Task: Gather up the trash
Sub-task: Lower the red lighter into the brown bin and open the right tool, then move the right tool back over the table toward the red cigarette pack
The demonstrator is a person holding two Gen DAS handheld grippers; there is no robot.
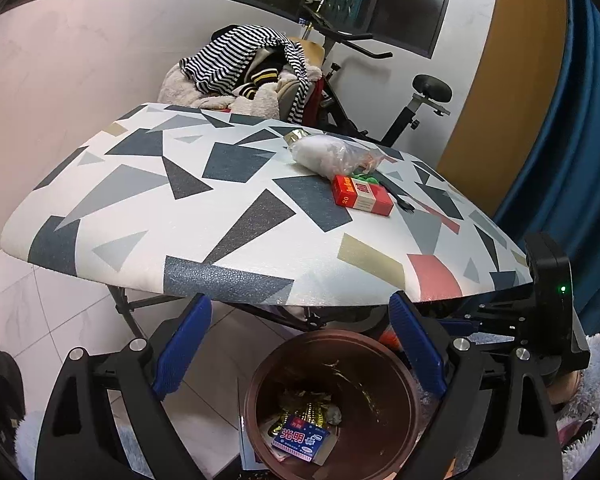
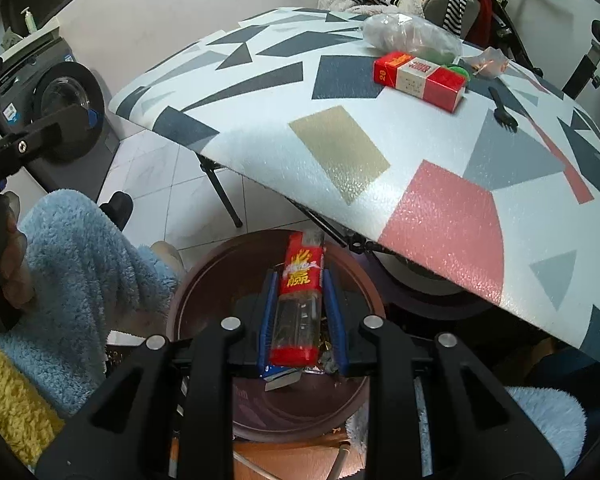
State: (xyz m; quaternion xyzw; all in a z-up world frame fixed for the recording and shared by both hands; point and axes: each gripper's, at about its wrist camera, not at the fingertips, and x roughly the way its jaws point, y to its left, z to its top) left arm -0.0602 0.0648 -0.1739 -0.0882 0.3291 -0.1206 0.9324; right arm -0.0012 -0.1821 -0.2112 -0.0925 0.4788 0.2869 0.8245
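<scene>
Clamped between the blue pads point(image 2: 334, 312) of the right gripper point(image 2: 302, 280) is a clear plastic bottle point(image 2: 298, 304) with a red label bearing yellow characters and a red cap at the near end; it points away from the camera and hangs directly over the brown trash bin point(image 2: 204, 280), which stands on the floor under the near edge of the table. Both pads press against the bottle's sides.

From the left wrist view, the left gripper point(image 1: 300, 340) is spread wide with nothing between its blue pads point(image 1: 184, 344), poised above the same bin point(image 1: 400, 380). Inside the bin lie a blue box point(image 1: 302, 438) printed with white characters, some gold foil wrapping point(image 1: 312, 408) and other small scraps.

On the table point(image 1: 220, 200), covered in a white cloth with grey, dark blue, pink and tan geometric shapes, several pieces of trash lie together toward the far right: a red and white carton point(image 1: 362, 195) marked 20, a clear plastic bag point(image 1: 328, 156) stuffed with something white just behind it, a green object point(image 1: 366, 178) partly hidden between them, and a black plastic fork point(image 1: 400, 198) just beside the carton.

Behind the table, a pile of clothes point(image 1: 244, 68) (striped fabric on top) sits next to an exercise bike point(image 1: 380, 92)
</scene>
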